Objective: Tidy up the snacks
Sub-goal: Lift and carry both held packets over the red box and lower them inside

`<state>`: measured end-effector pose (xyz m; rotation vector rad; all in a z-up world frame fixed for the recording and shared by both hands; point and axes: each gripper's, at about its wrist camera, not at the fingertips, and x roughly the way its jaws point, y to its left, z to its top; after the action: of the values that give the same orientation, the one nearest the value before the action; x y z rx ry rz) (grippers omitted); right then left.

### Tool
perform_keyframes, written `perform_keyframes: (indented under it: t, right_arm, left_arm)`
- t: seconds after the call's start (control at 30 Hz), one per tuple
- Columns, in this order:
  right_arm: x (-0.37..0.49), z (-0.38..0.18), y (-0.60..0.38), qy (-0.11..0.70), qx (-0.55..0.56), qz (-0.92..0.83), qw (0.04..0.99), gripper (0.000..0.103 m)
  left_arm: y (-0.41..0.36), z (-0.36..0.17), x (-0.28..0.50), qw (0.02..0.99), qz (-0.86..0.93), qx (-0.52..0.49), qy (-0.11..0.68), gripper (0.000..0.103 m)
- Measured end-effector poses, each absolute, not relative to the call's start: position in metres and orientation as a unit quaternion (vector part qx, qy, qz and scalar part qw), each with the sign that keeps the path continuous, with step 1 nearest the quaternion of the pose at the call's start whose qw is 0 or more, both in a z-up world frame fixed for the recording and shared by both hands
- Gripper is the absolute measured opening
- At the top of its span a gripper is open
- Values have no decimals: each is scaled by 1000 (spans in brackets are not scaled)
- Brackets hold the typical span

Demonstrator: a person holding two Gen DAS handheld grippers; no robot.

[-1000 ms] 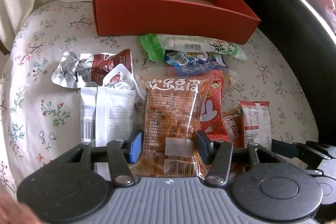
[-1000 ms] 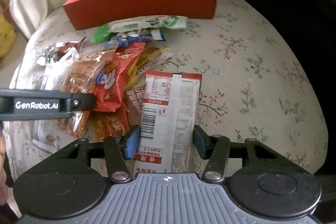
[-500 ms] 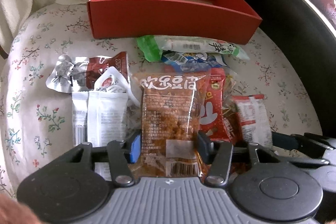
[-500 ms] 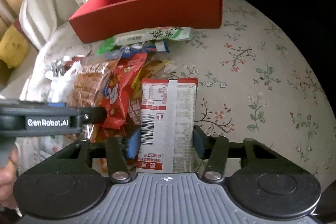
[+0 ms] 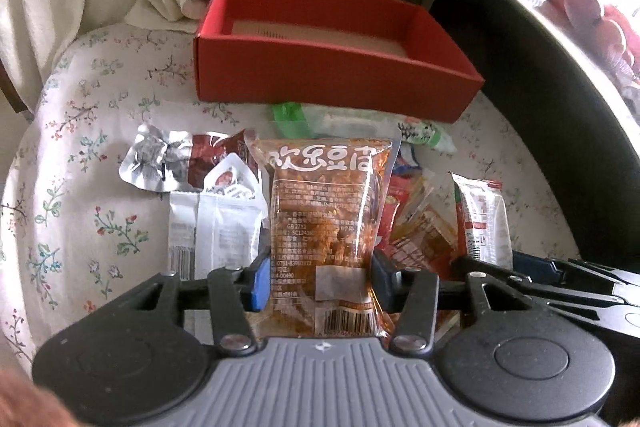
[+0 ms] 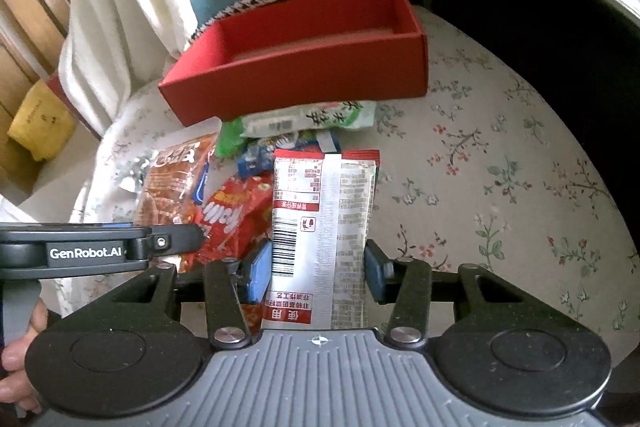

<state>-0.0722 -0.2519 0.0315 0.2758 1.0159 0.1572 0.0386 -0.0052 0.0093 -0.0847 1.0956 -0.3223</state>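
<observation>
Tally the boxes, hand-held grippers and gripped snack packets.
Red box: 1
Hand-held grippers: 2 (left hand-held gripper; right hand-held gripper, whose jaws have just been closing on its packet)
Gripped packets: 2 (orange packet, red-and-white packet)
Total: 5

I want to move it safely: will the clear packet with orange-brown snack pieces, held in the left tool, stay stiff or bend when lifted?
The clear snack packet probably flexes somewhat: thin film, loose pieces inside. It stands upright in the left tool, so the filling seems to give some stiffness. The glossy film may slip.
</observation>
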Motion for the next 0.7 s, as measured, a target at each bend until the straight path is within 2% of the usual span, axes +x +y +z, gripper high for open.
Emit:
perform_keyframes:
  t: [0.7]
  right_arm:
    - [-68,56,-259,449,142,69,880,55]
  left_arm:
    - [0,26,43,853,-166,-71,491,43]
